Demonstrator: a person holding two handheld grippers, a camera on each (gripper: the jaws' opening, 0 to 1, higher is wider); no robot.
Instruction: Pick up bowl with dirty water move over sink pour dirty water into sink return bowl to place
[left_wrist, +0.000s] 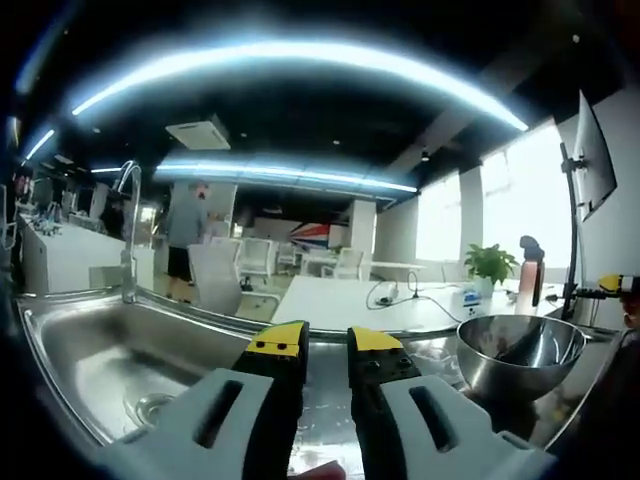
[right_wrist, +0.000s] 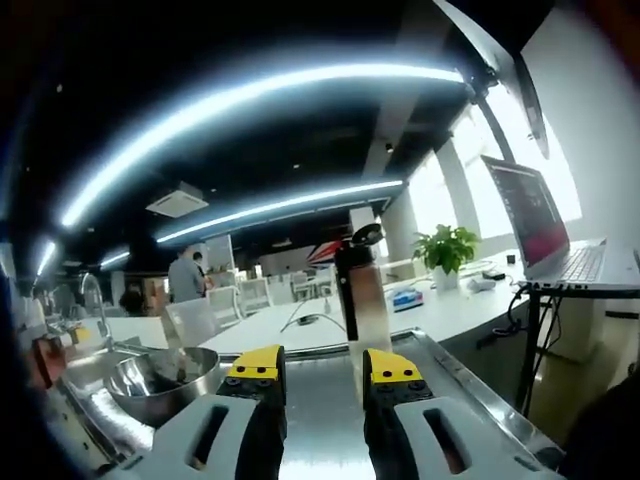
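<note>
Room: open-plan office under long curved ceiling light strips, with white desks and chairs and bright windows on one side.
Person: someone in a grey top and dark shorts (left_wrist: 185, 240) stands far back among the desks, seen again small in the right gripper view.
Sink: brushed stainless steel sink basin (left_wrist: 95, 350) with a tall curved chrome tap (left_wrist: 128, 225) at its rim; the drain sits low in the basin.
Bowl: round shiny steel bowl (left_wrist: 520, 350) stands upright on the metal drainboard (right_wrist: 320, 410) beside the sink, with something dark inside it; in the right gripper view it lies left of the jaws, near the sink.
Left gripper (left_wrist: 325, 345): yellow-tipped jaws stand slightly apart, grasping nothing, over the sink's edge, the bowl off to their right.
Right gripper (right_wrist: 320, 365): jaws parted, holding nothing, above the drainboard.
Bottle: tall clear bottle with a dark flip lid (right_wrist: 362, 290) stands just beyond the right gripper's jaws.
Others: green potted plant (right_wrist: 445, 250) and open laptop on a stand (right_wrist: 545, 225) on the white counter.
</note>
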